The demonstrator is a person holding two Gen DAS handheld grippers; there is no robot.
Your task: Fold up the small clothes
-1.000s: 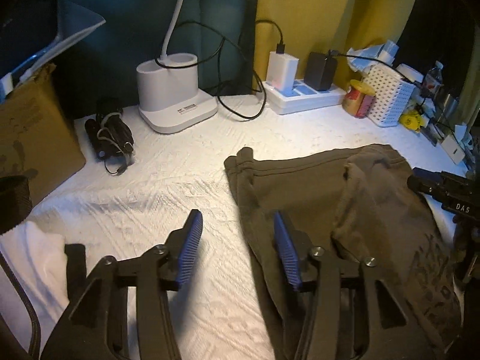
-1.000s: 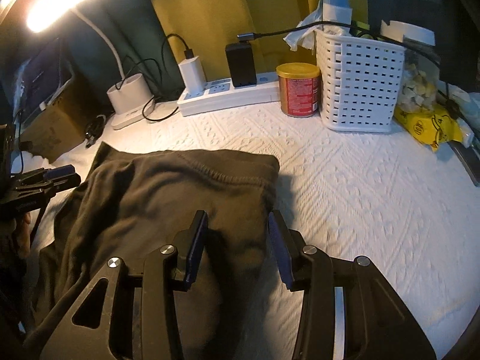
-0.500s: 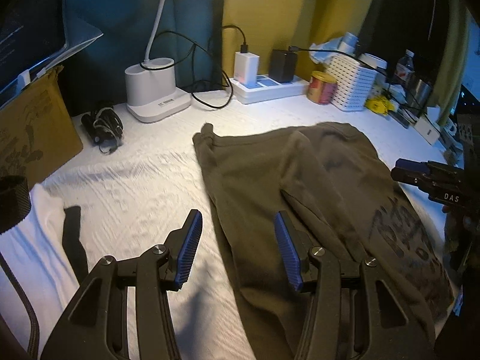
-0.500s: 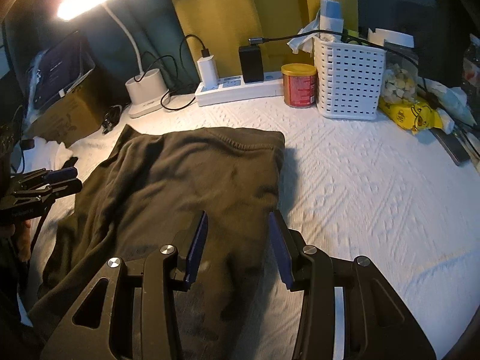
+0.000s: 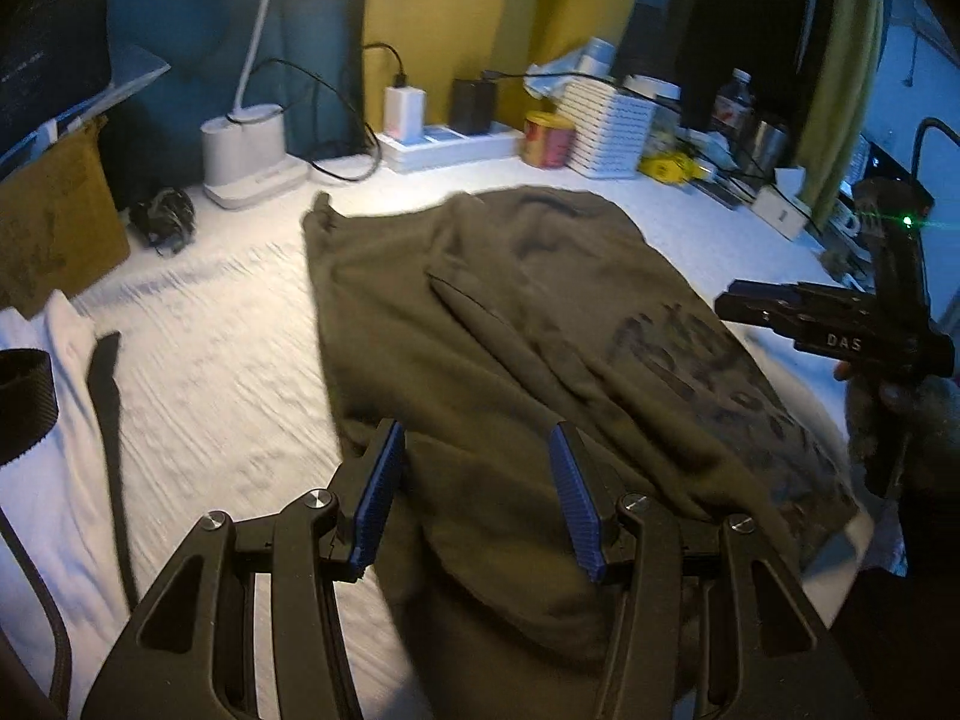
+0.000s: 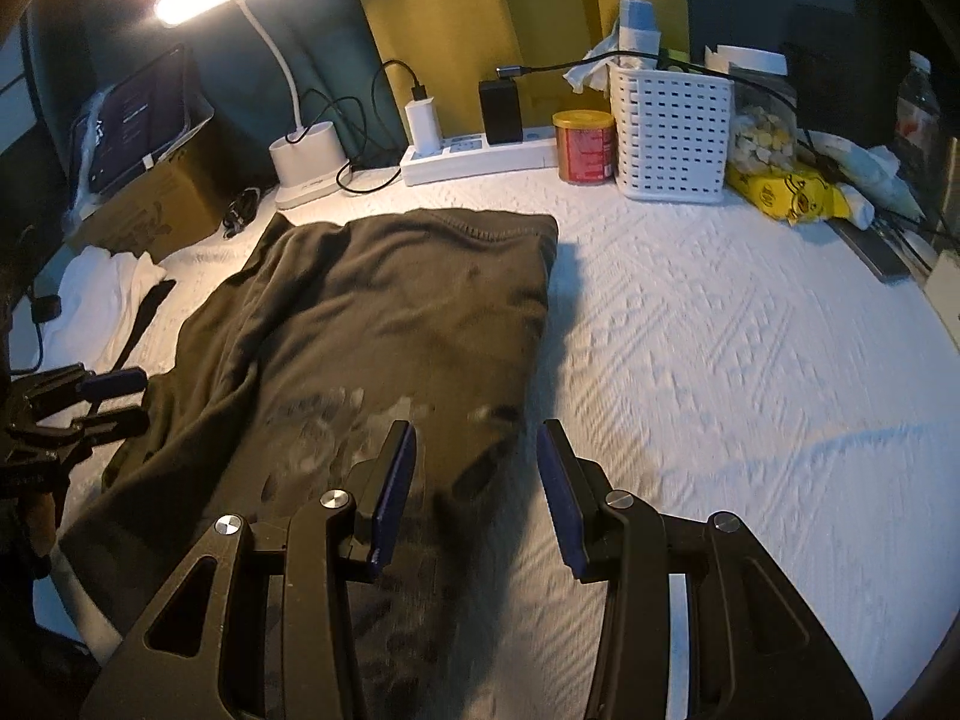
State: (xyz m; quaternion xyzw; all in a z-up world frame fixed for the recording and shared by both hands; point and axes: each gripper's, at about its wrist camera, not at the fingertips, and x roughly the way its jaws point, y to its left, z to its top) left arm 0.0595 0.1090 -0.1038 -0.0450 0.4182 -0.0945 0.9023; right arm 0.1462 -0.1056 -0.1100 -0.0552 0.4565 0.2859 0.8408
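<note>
Both tongs, left and right, hang half-open and empty over the olive shirt's near end, its length running far-near.

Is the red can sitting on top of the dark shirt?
No, the red can stands on the white cover beside the basket, well behind the shirt.
</note>
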